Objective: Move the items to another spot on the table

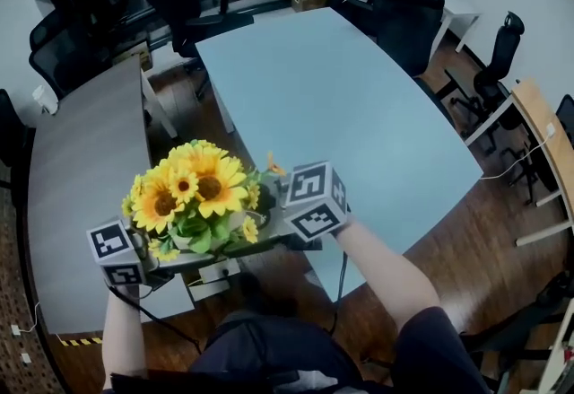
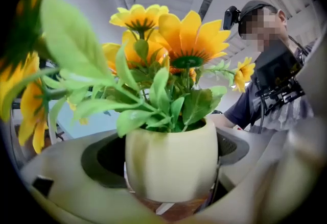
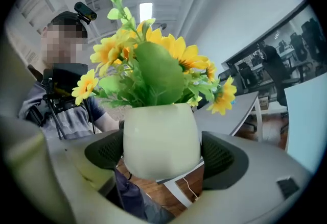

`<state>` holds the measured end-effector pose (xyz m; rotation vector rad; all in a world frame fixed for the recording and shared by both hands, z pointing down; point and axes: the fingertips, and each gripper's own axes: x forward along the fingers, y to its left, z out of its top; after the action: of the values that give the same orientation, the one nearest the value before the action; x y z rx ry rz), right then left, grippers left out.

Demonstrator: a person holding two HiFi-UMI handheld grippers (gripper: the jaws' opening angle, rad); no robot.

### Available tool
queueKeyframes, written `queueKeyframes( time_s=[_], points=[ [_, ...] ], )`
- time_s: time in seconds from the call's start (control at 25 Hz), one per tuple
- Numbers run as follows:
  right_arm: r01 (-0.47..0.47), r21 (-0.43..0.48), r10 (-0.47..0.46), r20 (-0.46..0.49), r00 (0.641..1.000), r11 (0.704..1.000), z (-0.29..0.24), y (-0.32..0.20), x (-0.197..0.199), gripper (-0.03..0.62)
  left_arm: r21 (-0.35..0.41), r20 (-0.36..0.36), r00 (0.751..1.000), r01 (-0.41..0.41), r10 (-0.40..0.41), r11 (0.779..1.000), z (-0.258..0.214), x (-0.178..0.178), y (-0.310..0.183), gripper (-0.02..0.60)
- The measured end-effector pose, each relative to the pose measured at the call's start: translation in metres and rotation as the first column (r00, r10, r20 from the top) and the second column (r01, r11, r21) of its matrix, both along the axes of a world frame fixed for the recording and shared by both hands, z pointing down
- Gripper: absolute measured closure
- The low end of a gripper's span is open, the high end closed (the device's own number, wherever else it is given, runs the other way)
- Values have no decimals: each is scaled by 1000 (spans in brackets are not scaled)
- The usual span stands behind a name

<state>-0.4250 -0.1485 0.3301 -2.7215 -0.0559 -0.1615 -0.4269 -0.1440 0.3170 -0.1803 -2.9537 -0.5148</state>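
The pot (image 2: 171, 159) of sunflowers (image 1: 193, 190) sat squarely between the jaws of the left gripper (image 2: 169, 167), clamped; the right gripper (image 3: 162, 154) clamped it from the opposite side.

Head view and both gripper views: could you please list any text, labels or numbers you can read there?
No text can be read in any view.
Marker cubes: black-and-white square patterns only, no letters or digits.
Cream flower pot: plain, no label.
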Motion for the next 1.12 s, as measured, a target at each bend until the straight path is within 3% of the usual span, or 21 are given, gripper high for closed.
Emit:
queueKeyframes(
  time_s=[0.28, 0.72, 0.92, 1.12],
  points=[
    [21, 30, -24, 77, 997, 999, 9, 62, 38, 121, -19, 69, 997, 21, -20, 1000, 11, 42, 68, 75],
    [198, 61, -203, 114, 972, 978, 10, 131, 138, 121, -1, 122, 971, 209, -207, 978, 12, 146, 136, 75],
    [311, 92, -319, 83, 944, 946, 26, 153, 176, 121, 15, 111, 943, 313, -312, 950, 25, 185, 159, 75],
    [452, 117, -460, 51, 886, 884, 50, 178, 187, 121, 38, 34, 908, 416, -417, 909, 49, 196, 185, 75]
  ],
)
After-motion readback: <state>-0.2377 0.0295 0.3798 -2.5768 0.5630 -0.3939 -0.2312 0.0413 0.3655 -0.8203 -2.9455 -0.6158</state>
